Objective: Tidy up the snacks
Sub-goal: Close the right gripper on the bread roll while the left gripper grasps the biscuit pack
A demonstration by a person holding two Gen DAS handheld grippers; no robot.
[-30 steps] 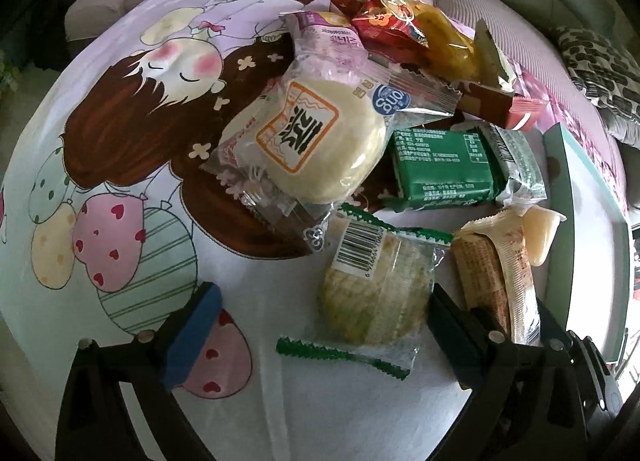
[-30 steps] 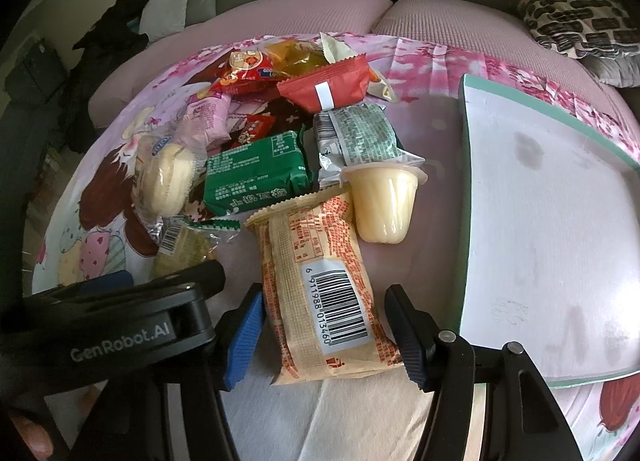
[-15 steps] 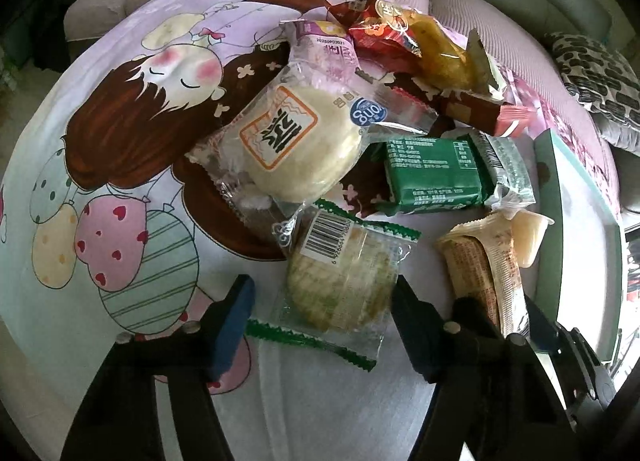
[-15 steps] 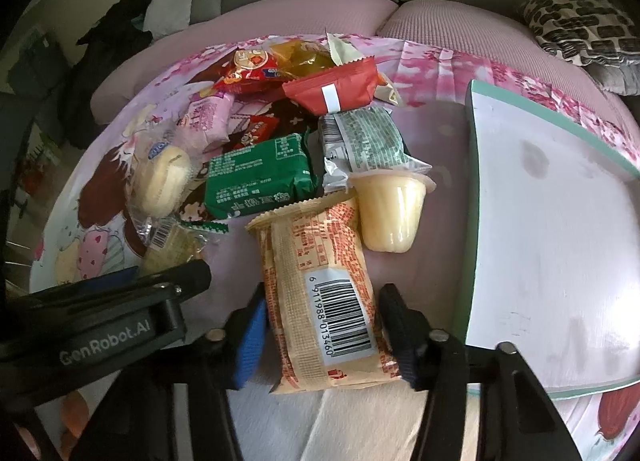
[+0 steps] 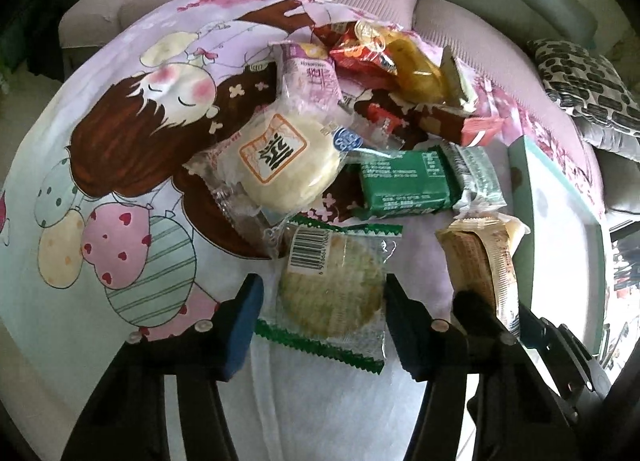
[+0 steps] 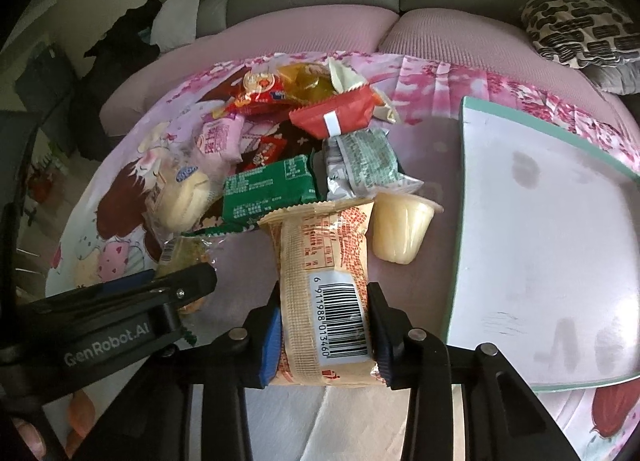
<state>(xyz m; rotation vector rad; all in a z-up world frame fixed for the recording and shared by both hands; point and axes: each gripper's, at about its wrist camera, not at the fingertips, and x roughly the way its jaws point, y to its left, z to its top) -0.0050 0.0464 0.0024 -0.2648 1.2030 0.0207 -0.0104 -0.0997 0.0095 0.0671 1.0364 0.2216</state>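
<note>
- Left claw: set around the round rice cracker in its clear, green-edged wrapper; the blue pads are seen at the wrapper's sides, narrowed from the wide spread of a second ago. Whether the cracker is actually pinched cannot be told.
- Behind it, a pale round bun in crinkled film is heaped against a green foil pack; red and yellow packets are piled further back.
- The cartoon-printed cloth is spread over the worktop.
- Right claw: closed onto the tan, ribbed wafer packet at its barcode end; half a second earlier the pads were clear of it.
- A yellowish jelly cup, lying on its side, is touching the packet's right edge.
- A white tray with a green rim is seen at the far right.
</note>
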